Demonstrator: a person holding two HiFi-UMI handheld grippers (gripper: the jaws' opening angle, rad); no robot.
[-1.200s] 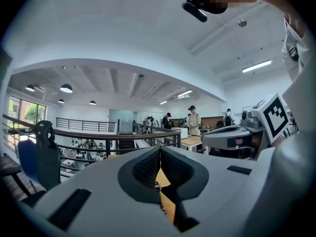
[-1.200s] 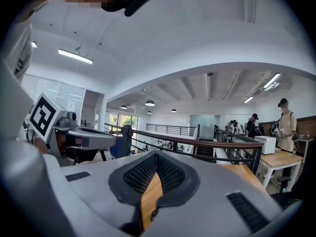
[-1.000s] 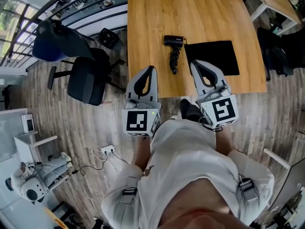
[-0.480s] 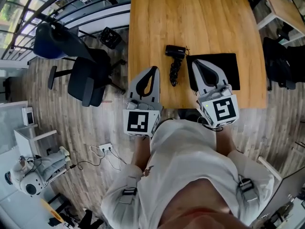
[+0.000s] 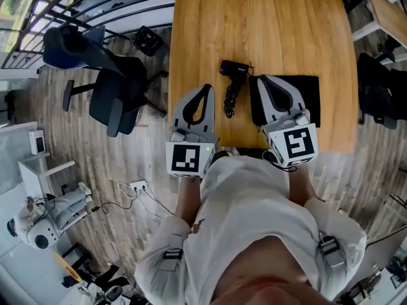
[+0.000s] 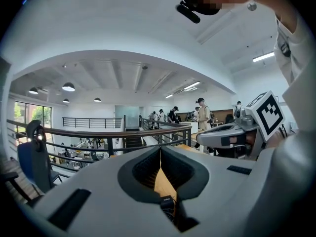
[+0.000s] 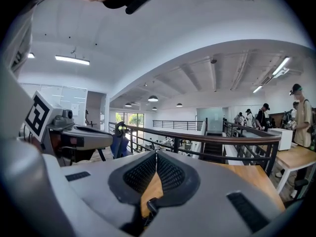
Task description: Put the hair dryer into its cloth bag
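Both left gripper (image 5: 204, 91) and right gripper (image 5: 265, 81): fingers closed, empty. Hair dryer (image 5: 234, 68), twelve o'clock: likely rigid, light; take handle, cord (image 5: 229, 99) trails.

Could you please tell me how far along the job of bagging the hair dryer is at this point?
Nothing looks done: the hair dryer lies on the table beside the flat black cloth bag, not inside. Nothing is in hand: the left gripper and right gripper are shut and empty near the table's front edge. Left: pick up the dryer, open the bag, slide it in.
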